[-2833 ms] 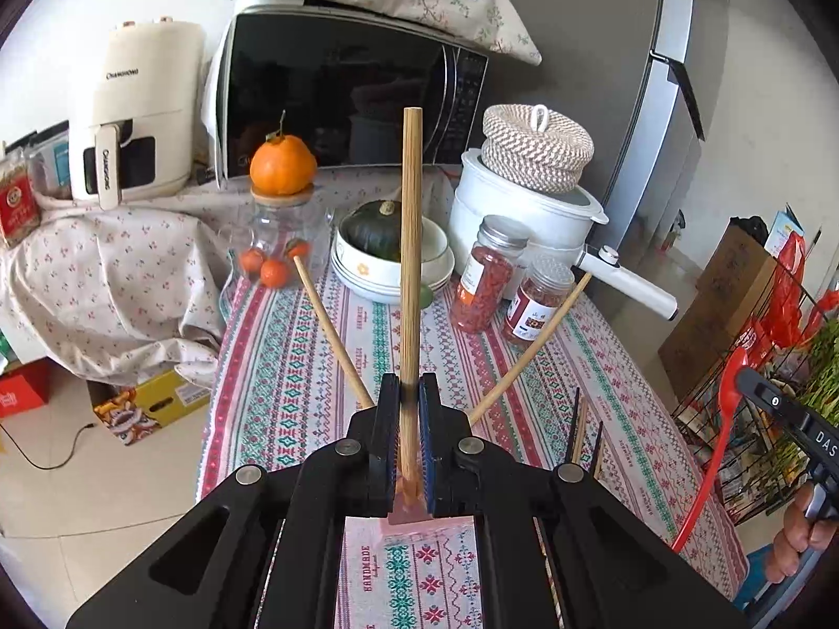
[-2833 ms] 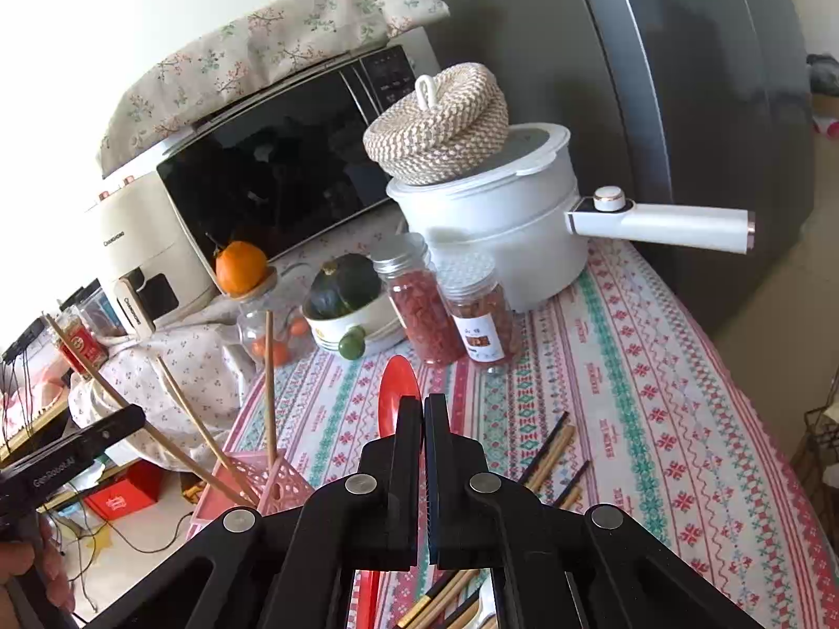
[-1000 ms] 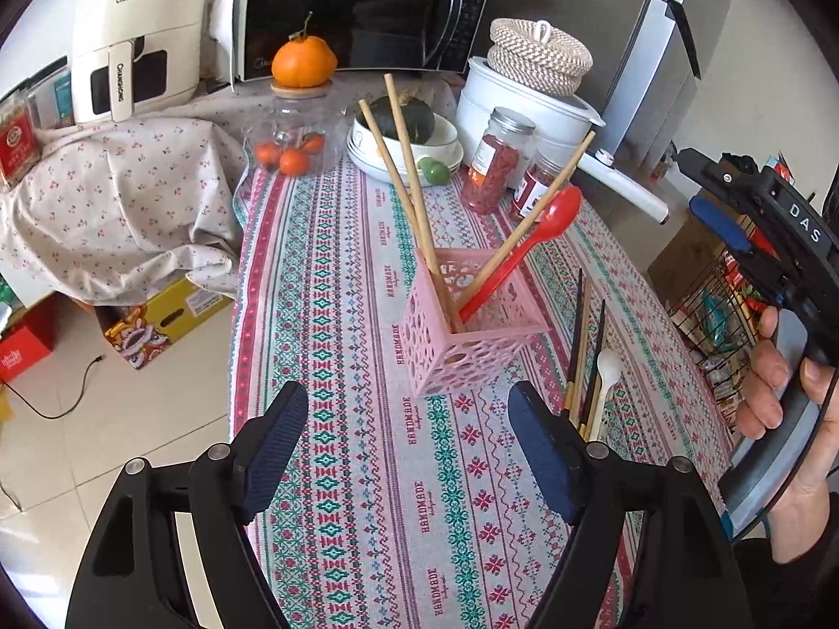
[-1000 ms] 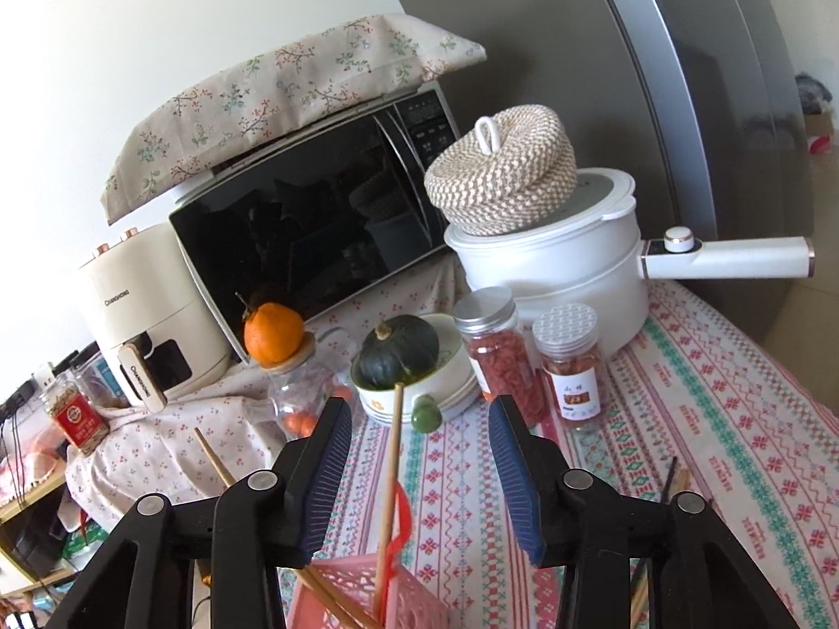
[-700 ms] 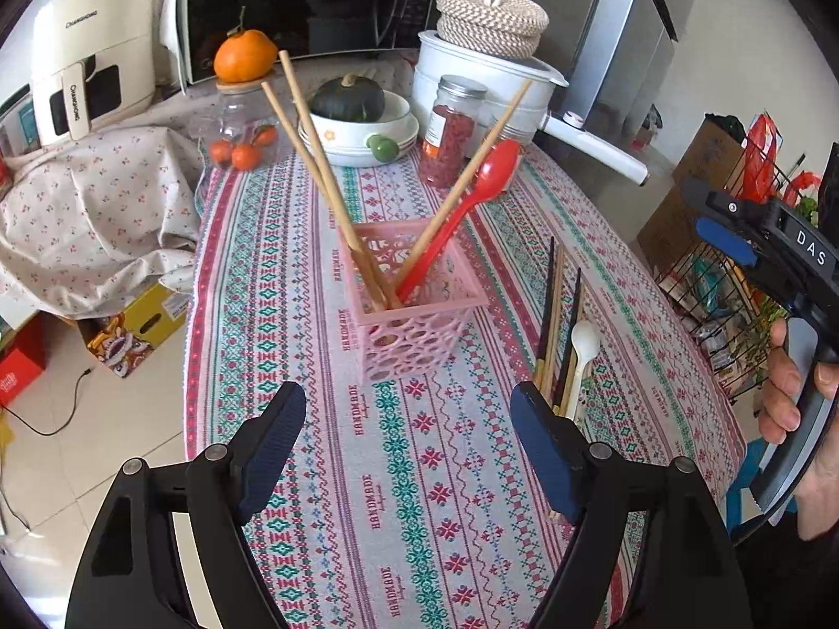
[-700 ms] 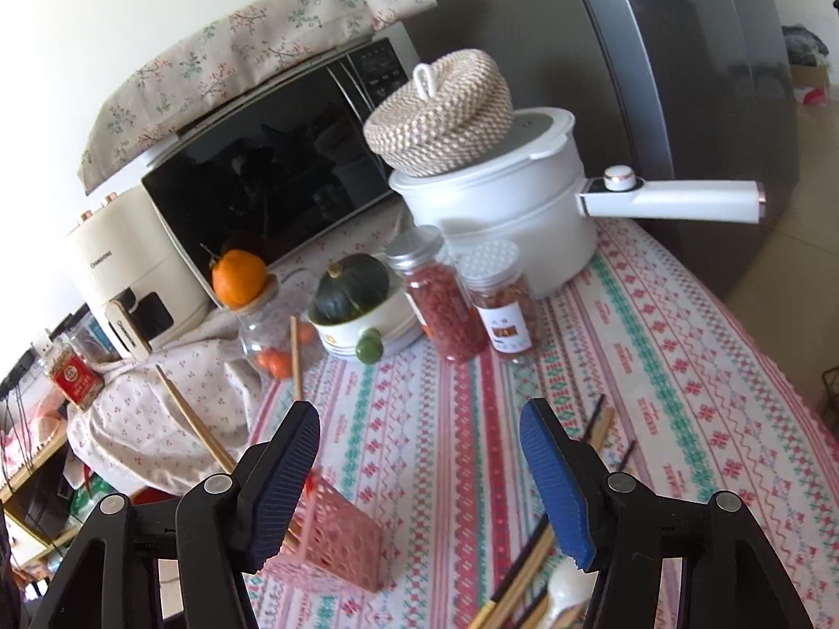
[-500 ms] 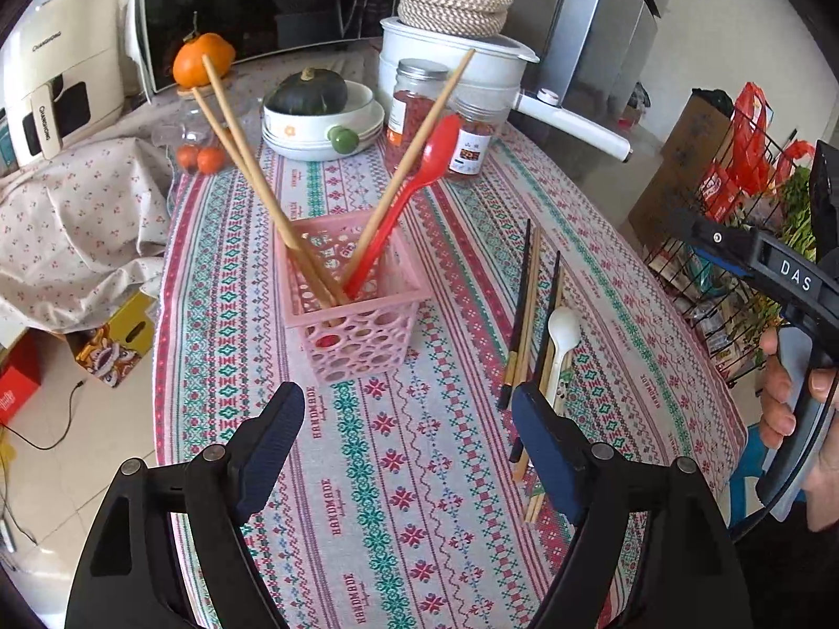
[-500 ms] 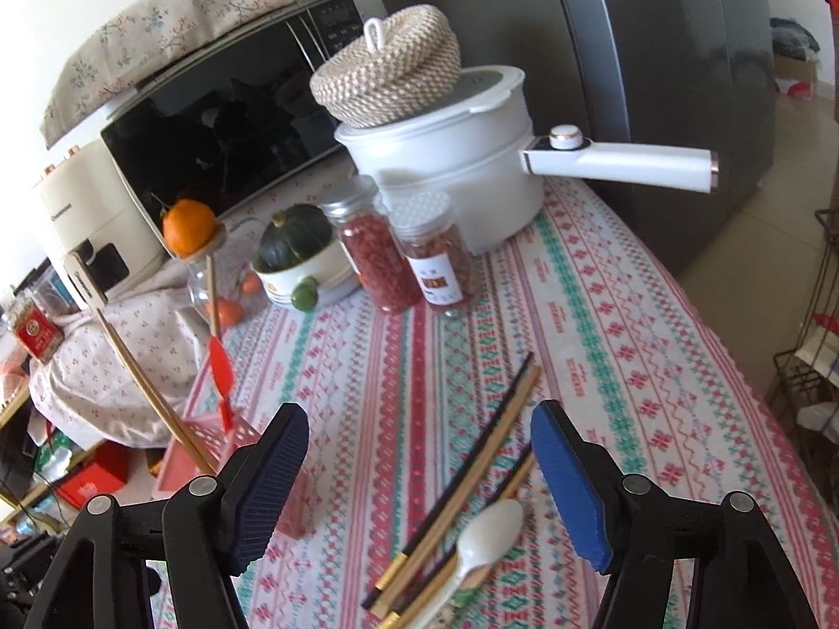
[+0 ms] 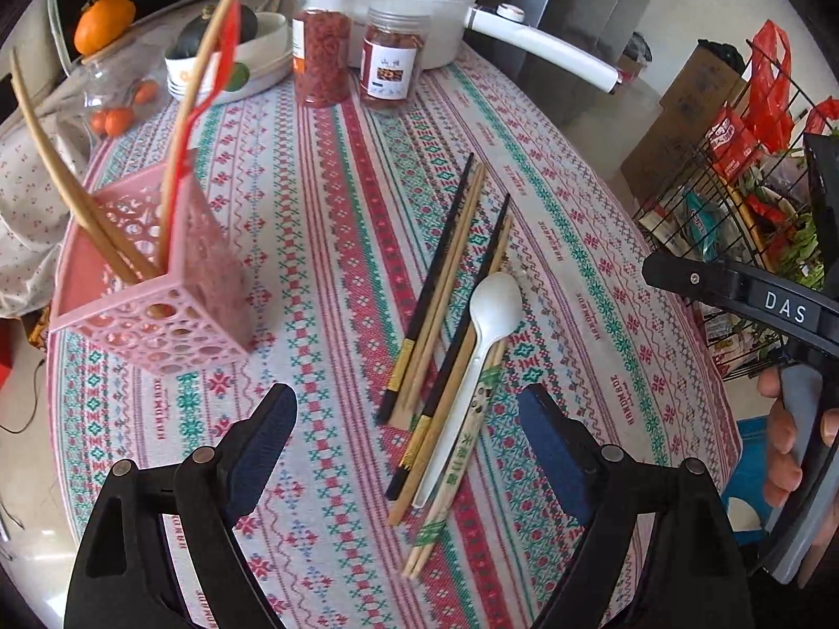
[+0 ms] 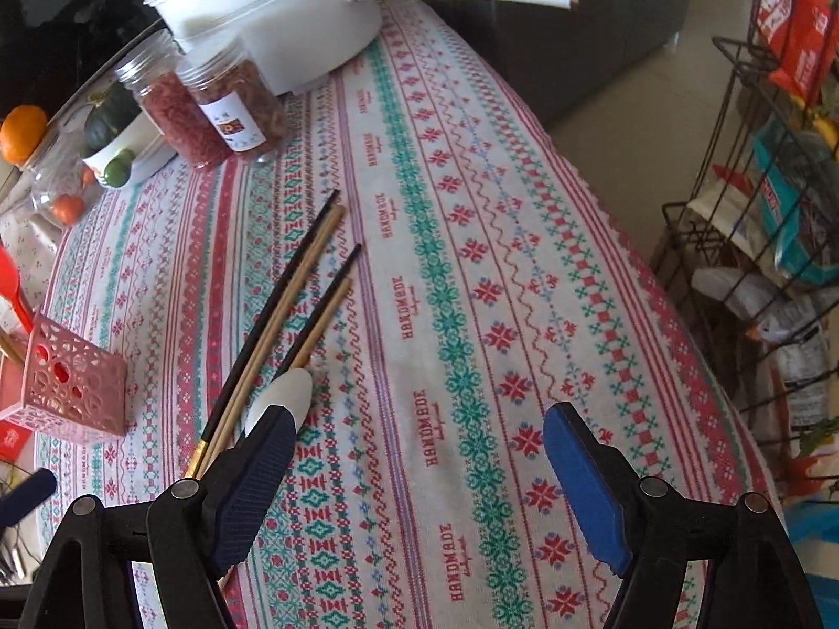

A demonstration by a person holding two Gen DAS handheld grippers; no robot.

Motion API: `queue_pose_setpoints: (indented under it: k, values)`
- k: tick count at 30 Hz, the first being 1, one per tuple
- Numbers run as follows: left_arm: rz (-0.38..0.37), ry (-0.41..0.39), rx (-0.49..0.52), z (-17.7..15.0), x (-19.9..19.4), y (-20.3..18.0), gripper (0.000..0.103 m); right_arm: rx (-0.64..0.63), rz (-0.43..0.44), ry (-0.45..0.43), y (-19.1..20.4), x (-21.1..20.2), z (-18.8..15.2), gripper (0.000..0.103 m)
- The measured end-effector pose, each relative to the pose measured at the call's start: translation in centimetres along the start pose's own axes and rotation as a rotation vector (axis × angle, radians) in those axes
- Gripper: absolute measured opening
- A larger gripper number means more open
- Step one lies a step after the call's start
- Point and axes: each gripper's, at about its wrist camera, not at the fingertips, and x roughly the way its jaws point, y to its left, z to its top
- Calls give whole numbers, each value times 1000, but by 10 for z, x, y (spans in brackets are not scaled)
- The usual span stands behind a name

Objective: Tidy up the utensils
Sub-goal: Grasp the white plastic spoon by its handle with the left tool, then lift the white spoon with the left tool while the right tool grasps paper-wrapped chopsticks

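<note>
Opening wider than a second ago, my left gripper point(image 9: 406, 435) and right gripper point(image 10: 414, 451) tilt down, jaws empty, closer over the chopsticks point(image 9: 445, 283) and white spoon point(image 9: 485, 325) on the worktop point(image 9: 325, 199); pink basket point(image 9: 152, 283) beyond left.

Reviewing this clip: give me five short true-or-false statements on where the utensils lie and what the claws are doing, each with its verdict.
1. The white spoon lies on the tablecloth among the loose chopsticks. True.
2. The red spoon lies flat on the cloth. False: it stands in the pink basket.
3. The left claw grips a chopstick. False: it is opening, with nothing between its pads.
4. The pink basket holds wooden chopsticks. True.
5. The right claw holds the white spoon. False: it is opening and empty; the spoon lies beside its left pad.
</note>
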Motion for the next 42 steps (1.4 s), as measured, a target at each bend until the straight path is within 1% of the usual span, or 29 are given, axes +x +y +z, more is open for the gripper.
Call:
queue_pose_setpoints:
  k: [3, 5, 8, 12, 16, 19, 21, 22, 23, 25, 28, 33, 36, 38, 40, 42]
  values:
    - [1, 19, 28, 12, 15, -14, 80, 3, -10, 12, -8, 3, 6, 82]
    - [-10, 51, 51, 21, 27, -22, 72, -2, -18, 22, -14, 6, 8, 82]
    - [-28, 106, 69, 38, 45, -29, 66, 4, -19, 38, -22, 12, 12, 82]
    - [-22, 169, 143, 55, 61, -45, 64, 19, -23, 44, -35, 17, 17, 82]
    - [1, 261, 201, 62, 80, -57, 61, 35, -28, 47, -47, 19, 21, 82]
    - [31, 297, 200, 65, 93, -60, 52, 52, -28, 53, -55, 22, 23, 82]
    - [50, 288, 207, 68, 95, -63, 47, 64, -26, 57, -58, 24, 23, 82]
    - [48, 291, 210, 68, 96, -65, 38, 69, -23, 59, -60, 25, 24, 82]
    - [41, 299, 210, 68, 96, -66, 37, 72, -21, 61, -60, 25, 24, 82]
    - [44, 286, 219, 67, 92, -67, 37, 76, -19, 64, -60, 25, 23, 82]
    - [29, 233, 225, 64, 79, -73, 37, 82, -17, 66, -60, 25, 23, 82]
    - [-24, 113, 223, 53, 33, -68, 37, 88, -4, 67, -56, 23, 20, 82]
    - [-52, 41, 216, 44, 3, -58, 37, 69, 14, 80, -46, 25, 17, 82]
    - [-76, -6, 201, 38, -16, -48, 37, 56, 47, 93, -37, 27, 14, 82]
    - [-84, -49, 185, 29, -33, -36, 37, 35, 76, 108, -26, 29, 11, 82]
    - [-96, -88, 166, 23, -47, -25, 37, 5, 83, 117, -13, 30, 8, 82]
